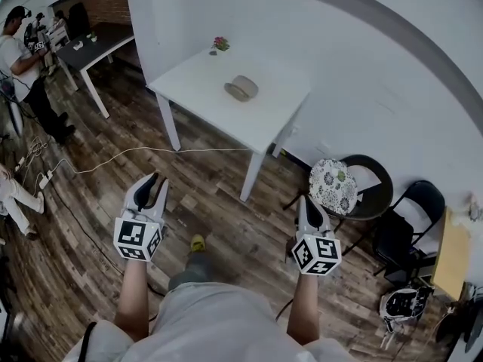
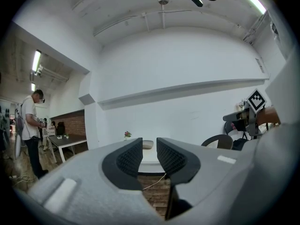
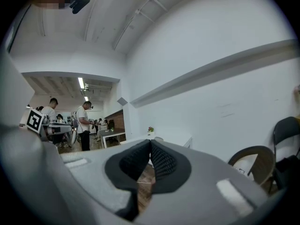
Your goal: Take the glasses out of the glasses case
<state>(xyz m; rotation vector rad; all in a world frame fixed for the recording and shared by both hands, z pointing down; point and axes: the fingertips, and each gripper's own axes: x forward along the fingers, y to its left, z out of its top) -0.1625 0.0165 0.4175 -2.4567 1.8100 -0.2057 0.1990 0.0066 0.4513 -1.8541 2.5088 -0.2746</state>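
Wooden floor (image 1: pixel 219 202), crossed by a cable (image 1: pixel 128 151) that might trip someone, separates the glasses case (image 1: pixel 241 88) at the white table's (image 1: pixel 189 81) middle from the empty grippers: left gripper (image 1: pixel 156 179) with jaws apart, right gripper (image 1: pixel 307 202) with tips pinched together.

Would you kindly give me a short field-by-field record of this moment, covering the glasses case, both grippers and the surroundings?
glasses case: grey, oval, appears closed, lying on the white table
white table: against the wall, ahead of the person
also on table: small flower pot near the far edge
left gripper: fingers apart, nothing between them, held over the floor
right gripper: fingers together at the tips, nothing held, over the floor
nearby: patterned cushion on a round chair at right
task status: not begun; both grippers are short of the table
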